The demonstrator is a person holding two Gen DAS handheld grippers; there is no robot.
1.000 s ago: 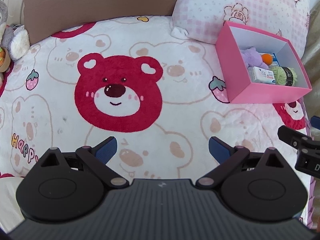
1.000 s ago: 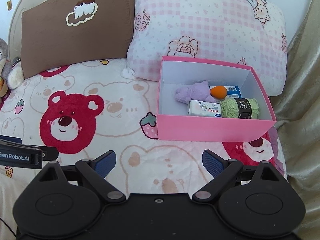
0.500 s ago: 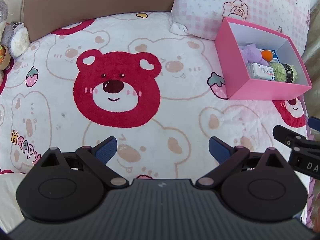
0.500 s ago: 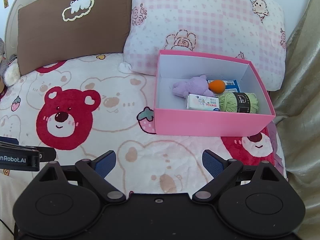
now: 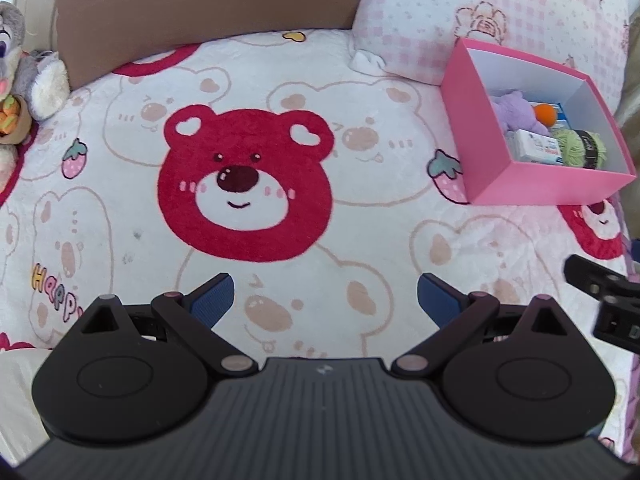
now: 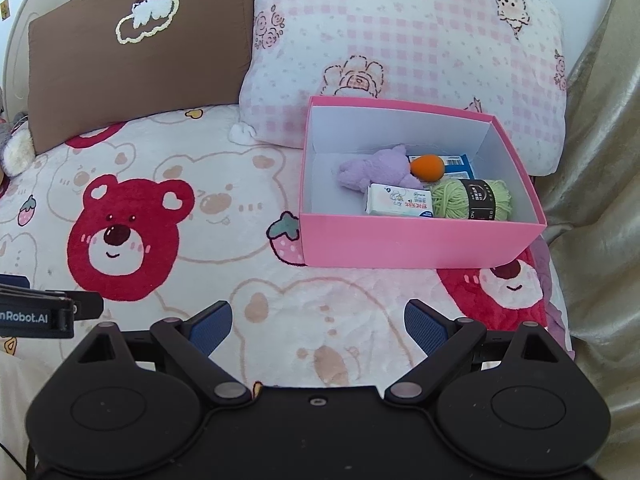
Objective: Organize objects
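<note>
A pink box [image 6: 420,244] [image 5: 472,120] with white inner walls stands on the bear-print blanket, in front of the pink checked pillow. Inside lie a purple plush toy [image 6: 380,170], an orange ball [image 6: 427,168], a white tissue pack [image 6: 398,200], a green yarn skein [image 6: 476,199] and a blue packet [image 6: 460,164]. My right gripper [image 6: 318,324] hovers open over the blanket in front of the box, nothing between its fingers. My left gripper [image 5: 326,296] is open too, over the blanket below the big red bear face, well left of the box.
A brown pillow [image 6: 132,56] and a pink checked pillow [image 6: 400,40] lean at the head of the bed. A grey plush toy [image 5: 24,80] sits at the far left. Beige fabric [image 6: 600,200] hangs along the right side.
Both views have shifted only slightly; the box sits a little higher and further right in the left wrist view. Both grippers stay open.
</note>
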